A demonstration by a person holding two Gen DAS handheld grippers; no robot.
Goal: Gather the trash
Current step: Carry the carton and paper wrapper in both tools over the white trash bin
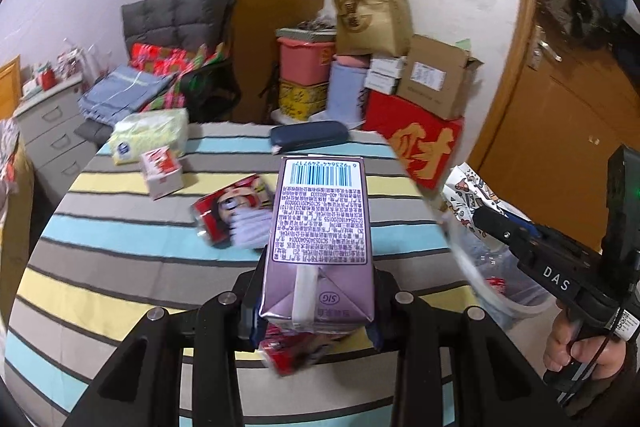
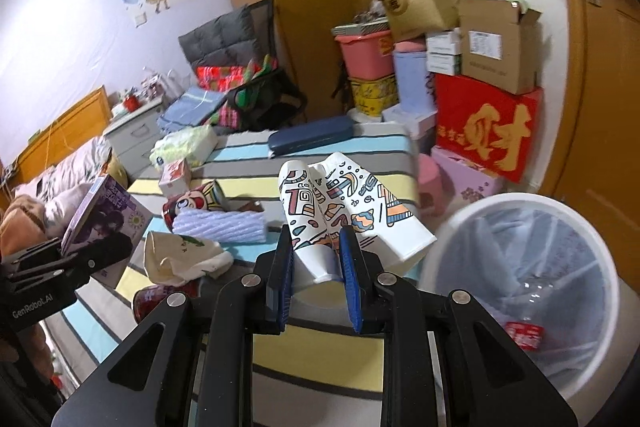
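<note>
My left gripper (image 1: 316,303) is shut on a purple milk carton (image 1: 320,227) and holds it above the striped table (image 1: 120,247); the carton also shows at the left of the right wrist view (image 2: 108,215). My right gripper (image 2: 316,267) is shut on crushed white paper cups with colourful drawings (image 2: 340,211), held above the table's right edge next to the white trash bin (image 2: 520,291). The bin has a clear liner, with a plastic bottle with a red label (image 2: 524,335) inside. On the table lie a red snack pack (image 1: 228,211), a white ridged wrapper (image 2: 220,225) and a crumpled cream bag (image 2: 180,259).
A tissue pack (image 1: 148,135), a small red-white box (image 1: 162,171) and a dark blue case (image 1: 308,137) lie at the table's far side. Stacked boxes, with a red one (image 2: 488,131), stand behind it. A wooden door (image 2: 600,107) is at right, a bed (image 2: 60,179) at left.
</note>
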